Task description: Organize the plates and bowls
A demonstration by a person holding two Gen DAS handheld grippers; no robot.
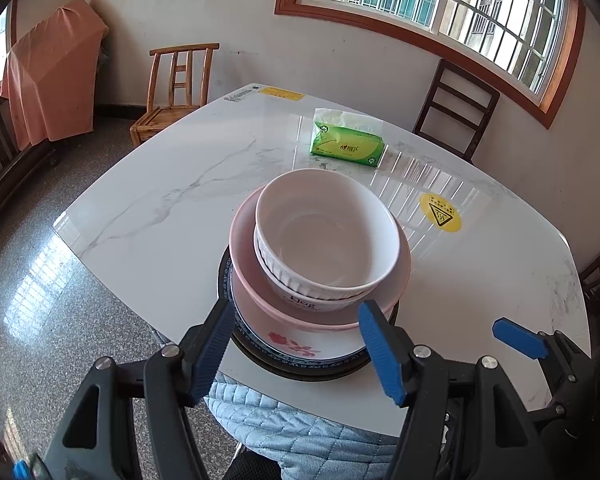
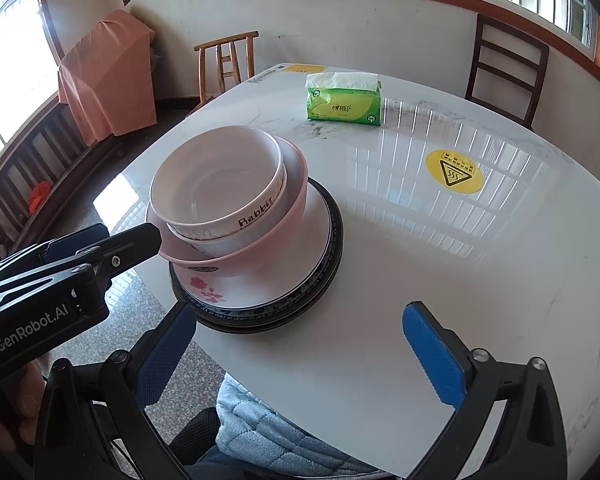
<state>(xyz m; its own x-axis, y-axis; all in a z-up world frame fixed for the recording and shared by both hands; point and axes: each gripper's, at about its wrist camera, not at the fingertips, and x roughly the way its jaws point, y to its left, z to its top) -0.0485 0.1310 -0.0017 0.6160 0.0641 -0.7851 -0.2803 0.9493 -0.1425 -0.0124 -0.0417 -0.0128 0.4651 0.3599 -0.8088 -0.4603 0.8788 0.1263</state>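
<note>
We see stack [image 1: 320,280] near table's [image 1: 160,184] near edge: bowls nested on plates, widest lowest for stability. Left gripper [image 1: 300,344] and right gripper [image 2: 300,360] both agape, gripping nothing, clear of stack.

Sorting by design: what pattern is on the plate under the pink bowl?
White plate with a red flower print; clearest in the right wrist view.

Glossy marble-look table [image 1: 172,184]; glazed, seemingly ceramic bowl [image 1: 324,236]; wooden chair [image 1: 176,88] at eleven o'clock; quilted cloth [image 1: 292,428].
</note>
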